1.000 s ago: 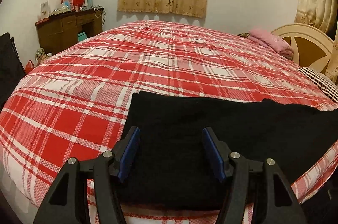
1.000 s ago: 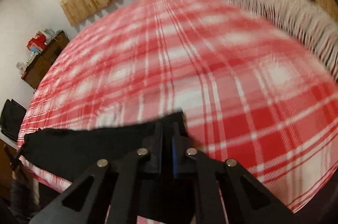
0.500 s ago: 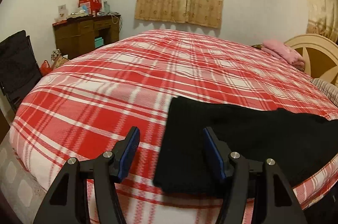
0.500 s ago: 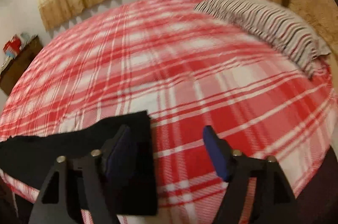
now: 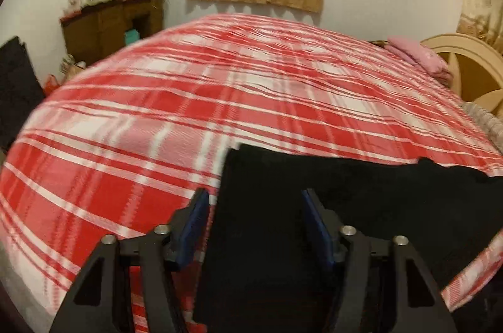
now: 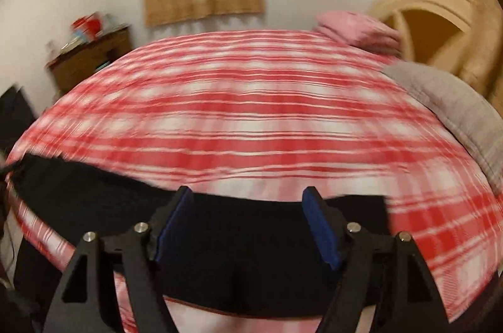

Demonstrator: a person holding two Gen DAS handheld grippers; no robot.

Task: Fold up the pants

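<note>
A: Black pants lie flat along the plaid bed's near edge, spread for folding.

B: Left gripper jaws closing, unclamped, over one end; right gripper jaws apart, empty.

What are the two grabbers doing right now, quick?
Left gripper: jaws closing, not yet gripping; the black pants lie beneath and between them.
Right gripper: open, holding nothing, above the pants.

No writing, label, brand or number can be read anywhere in either view.
</note>
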